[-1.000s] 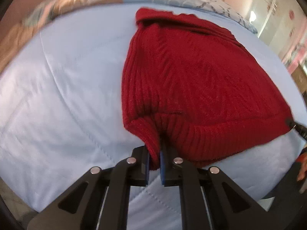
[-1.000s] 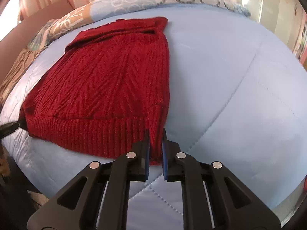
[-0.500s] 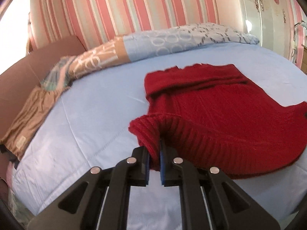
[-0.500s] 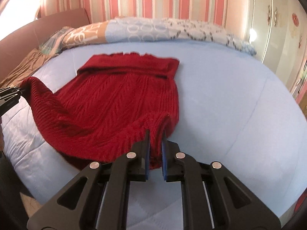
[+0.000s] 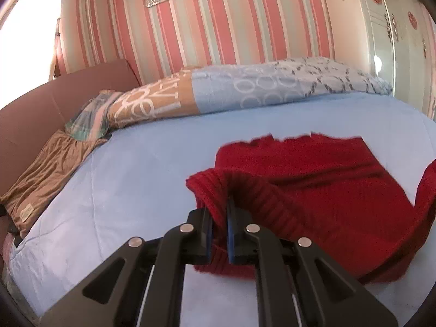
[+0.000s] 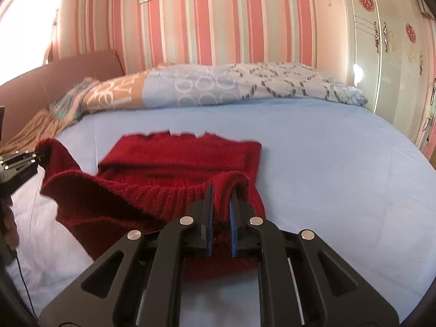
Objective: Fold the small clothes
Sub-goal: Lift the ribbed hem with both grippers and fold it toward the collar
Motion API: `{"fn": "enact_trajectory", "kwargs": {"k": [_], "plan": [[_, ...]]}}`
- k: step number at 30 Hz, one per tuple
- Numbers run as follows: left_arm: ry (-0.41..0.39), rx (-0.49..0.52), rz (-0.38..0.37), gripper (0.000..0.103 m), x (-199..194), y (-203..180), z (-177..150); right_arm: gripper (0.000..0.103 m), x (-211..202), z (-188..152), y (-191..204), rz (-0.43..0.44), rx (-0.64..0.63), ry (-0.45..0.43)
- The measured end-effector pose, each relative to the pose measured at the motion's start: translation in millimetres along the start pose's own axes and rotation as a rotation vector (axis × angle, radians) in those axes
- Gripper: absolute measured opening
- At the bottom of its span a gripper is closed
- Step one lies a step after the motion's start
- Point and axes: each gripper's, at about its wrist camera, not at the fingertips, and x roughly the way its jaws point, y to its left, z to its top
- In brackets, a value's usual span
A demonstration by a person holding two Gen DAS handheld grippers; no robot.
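1 red sweater (image 6: 174,169) on the bed (image 6: 327,163), centre frame; 2 grippers, left gripper (image 5: 219,218) and right gripper (image 6: 220,204), each clamped on its ribbed hem.

Sweater (image 6: 174,163) lies on the bed sheet (image 6: 327,163), its far edge flat, its near hem raised off the sheet. Left gripper (image 5: 218,215) holds the hem's left corner, right gripper (image 6: 220,204) the right corner. Behind the sweater, a folded quilt (image 6: 231,87) spans the bed along the wall (image 6: 218,27); a wardrobe (image 6: 395,54) stands at right.
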Motion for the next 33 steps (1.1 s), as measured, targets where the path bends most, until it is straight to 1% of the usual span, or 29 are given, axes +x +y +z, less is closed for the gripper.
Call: {"fn": "enact_trajectory", "kwargs": {"k": [3, 5, 9, 12, 15, 20, 22, 26, 29, 33], "plan": [[-0.020, -0.006, 0.012, 0.008, 18, -4, 15, 0.010, 21, 16, 1, 0.003, 0.004, -0.032], [-0.016, -0.017, 0.028, 0.008, 37, -4, 22, 0.010, 38, 27, -5, -0.003, 0.018, -0.044], [0.029, -0.055, 0.041, 0.008, 79, 3, 34, 0.010, 68, 43, -25, -0.034, 0.049, -0.029], [0.051, -0.071, 0.040, 0.008, 94, 6, 40, 0.010, 84, 59, -35, -0.053, 0.058, -0.021], [0.075, -0.080, 0.050, 0.008, 104, 9, 56, 0.010, 91, 73, -36, -0.069, 0.059, -0.005], [0.135, -0.114, 0.043, 0.008, 112, 22, 89, 0.010, 86, 100, -43, -0.088, 0.107, 0.029], [0.153, -0.106, 0.043, 0.008, 117, 25, 103, 0.010, 87, 110, -46, -0.096, 0.125, 0.036], [0.172, -0.080, 0.032, 0.008, 135, 20, 116, 0.010, 113, 115, -52, -0.112, 0.155, 0.076], [0.204, -0.065, 0.031, 0.008, 162, 14, 116, 0.010, 144, 113, -62, -0.107, 0.207, 0.115], [0.225, -0.064, 0.037, 0.008, 195, 7, 116, 0.010, 173, 115, -69, -0.108, 0.207, 0.138]]}}
